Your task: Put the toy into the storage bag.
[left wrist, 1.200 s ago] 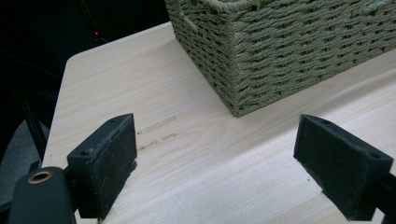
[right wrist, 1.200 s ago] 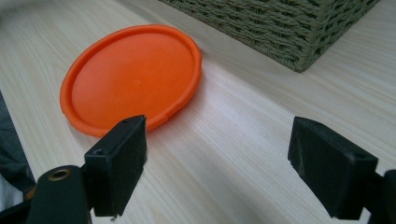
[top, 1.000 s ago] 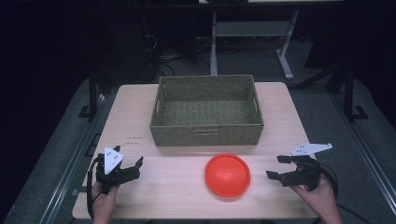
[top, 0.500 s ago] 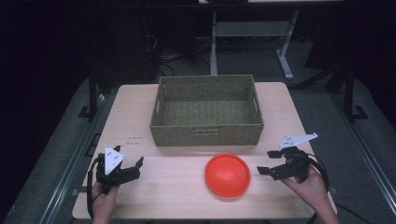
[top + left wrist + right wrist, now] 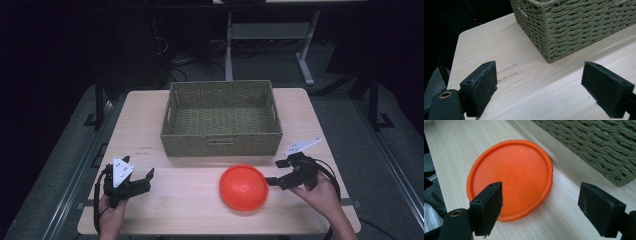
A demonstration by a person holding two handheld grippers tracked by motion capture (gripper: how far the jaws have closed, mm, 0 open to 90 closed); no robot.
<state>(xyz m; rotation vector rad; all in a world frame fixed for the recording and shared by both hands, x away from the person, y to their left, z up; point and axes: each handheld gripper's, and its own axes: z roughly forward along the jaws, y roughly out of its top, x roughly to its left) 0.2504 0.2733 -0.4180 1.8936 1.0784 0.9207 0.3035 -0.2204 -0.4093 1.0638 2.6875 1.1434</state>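
An orange round disc [image 5: 244, 187] lies flat on the wooden table [image 5: 175, 200], just in front of a woven basket [image 5: 220, 145]. My right gripper [image 5: 274, 172] is open at the disc's right edge and points left at it. In the right gripper view the disc [image 5: 511, 175] sits just beyond the wide-apart jaws, partly behind the left pad [image 5: 487, 210], and nothing is held. My left gripper [image 5: 146, 179] rests open at the table's front left, well away from the disc. Its view looks past the spread pads [image 5: 482, 86] at bare wood and the basket's corner [image 5: 574, 27].
The basket stands empty at the middle back of the table. Faint pencil marks [image 5: 507, 71] lie on the wood to its left. Dark floor and a metal stand [image 5: 265, 35] surround the table. Bare table lies between the two grippers.
My right gripper has moved left and slightly away from me, from the table's right edge up to the disc's rim. The left gripper, disc and basket have stayed put.
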